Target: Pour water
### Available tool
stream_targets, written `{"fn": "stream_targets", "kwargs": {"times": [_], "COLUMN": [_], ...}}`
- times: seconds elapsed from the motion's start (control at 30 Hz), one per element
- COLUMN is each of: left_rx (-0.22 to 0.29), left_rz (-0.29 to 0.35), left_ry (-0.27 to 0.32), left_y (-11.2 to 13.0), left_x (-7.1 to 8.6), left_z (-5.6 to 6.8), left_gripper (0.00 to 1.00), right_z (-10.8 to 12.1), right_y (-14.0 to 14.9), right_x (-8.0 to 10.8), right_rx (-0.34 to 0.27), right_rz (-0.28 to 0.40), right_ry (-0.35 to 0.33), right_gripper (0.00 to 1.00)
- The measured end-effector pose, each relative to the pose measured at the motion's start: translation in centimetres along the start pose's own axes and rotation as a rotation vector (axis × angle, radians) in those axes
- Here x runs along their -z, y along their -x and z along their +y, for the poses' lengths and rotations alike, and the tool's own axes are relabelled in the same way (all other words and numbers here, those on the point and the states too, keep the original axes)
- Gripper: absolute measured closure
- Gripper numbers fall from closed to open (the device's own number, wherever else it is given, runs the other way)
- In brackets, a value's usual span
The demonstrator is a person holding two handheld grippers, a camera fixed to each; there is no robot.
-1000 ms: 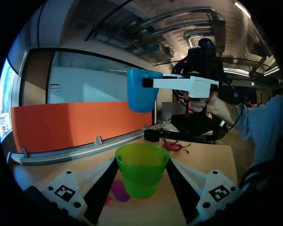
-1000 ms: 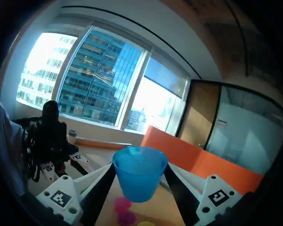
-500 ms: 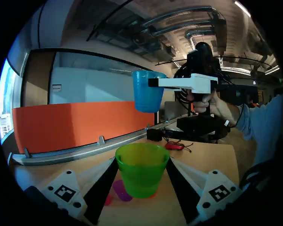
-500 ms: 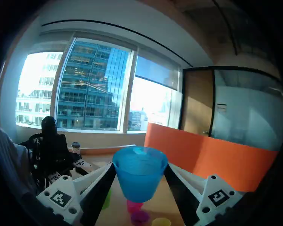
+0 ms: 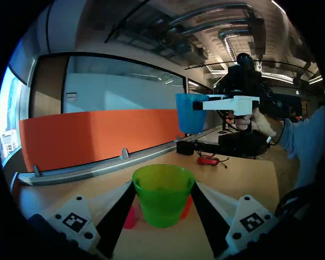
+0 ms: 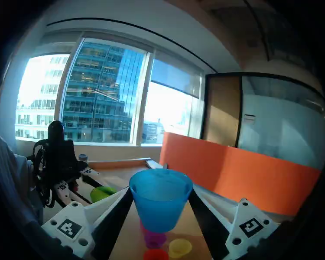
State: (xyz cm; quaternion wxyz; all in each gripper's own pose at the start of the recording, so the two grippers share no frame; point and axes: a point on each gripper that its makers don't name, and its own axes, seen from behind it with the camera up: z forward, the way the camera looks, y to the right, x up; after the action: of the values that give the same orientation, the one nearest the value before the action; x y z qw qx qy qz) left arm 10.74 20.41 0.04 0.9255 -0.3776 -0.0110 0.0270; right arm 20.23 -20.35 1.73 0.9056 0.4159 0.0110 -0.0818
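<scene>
**A:** Why is the blue cup (image 5: 189,112) so high, at the upper right of the left gripper view?

**B:** I'd judge it is raised so it can tip down into the green cup (image 5: 163,195). That one sits low at the centre of the same view, upright with its mouth open. The two cups are well apart and the blue one is level, so I'd say pouring hasn't begun.

**A:** And the grips?

**B:** The right gripper (image 6: 160,203) pinches the blue cup from both sides. The left gripper (image 5: 163,190) clamps the green cup the same way.

**A:** What are they made of?

**B:** Both are smooth, translucent plastic, tapering to the base, with a thin round rim. I can't tell if there is water inside. The table (image 5: 245,173) below is pale wood, and small coloured cups (image 6: 180,248) lie at the bottom centre of the right gripper view.
</scene>
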Motion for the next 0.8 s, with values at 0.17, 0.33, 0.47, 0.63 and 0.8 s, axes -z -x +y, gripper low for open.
{"fn": "stream_targets", "kwargs": {"times": [0.17,0.33,0.47,0.63,0.8], "left_rx": [-0.001,0.001,0.001,-0.001,-0.005], "left_rz": [-0.023,-0.045,-0.063,-0.091,-0.129], "left_ry": [-0.015,-0.028,-0.029,-0.022,-0.013], "left_y": [1.0,1.9,2.7,3.9,5.5], "left_x": [0.4,0.6,0.7,0.6,0.4], "left_z": [-0.6,-1.3,-1.4,-1.1,-0.8], "left_gripper": [0.14,0.14,0.14,0.14,0.14], "right_z": [0.6,1.2,1.1,0.7,0.2], "right_y": [1.5,3.0,4.3,6.2,8.2], "right_x": [1.1,2.2,3.0,3.6,4.3], "right_rx": [-0.007,-0.016,-0.019,-0.026,-0.043], "right_rz": [-0.006,-0.017,-0.029,-0.048,-0.072], "right_ry": [0.017,0.03,0.028,0.008,-0.015], "right_gripper": [0.1,0.1,0.09,0.09,0.09]}}
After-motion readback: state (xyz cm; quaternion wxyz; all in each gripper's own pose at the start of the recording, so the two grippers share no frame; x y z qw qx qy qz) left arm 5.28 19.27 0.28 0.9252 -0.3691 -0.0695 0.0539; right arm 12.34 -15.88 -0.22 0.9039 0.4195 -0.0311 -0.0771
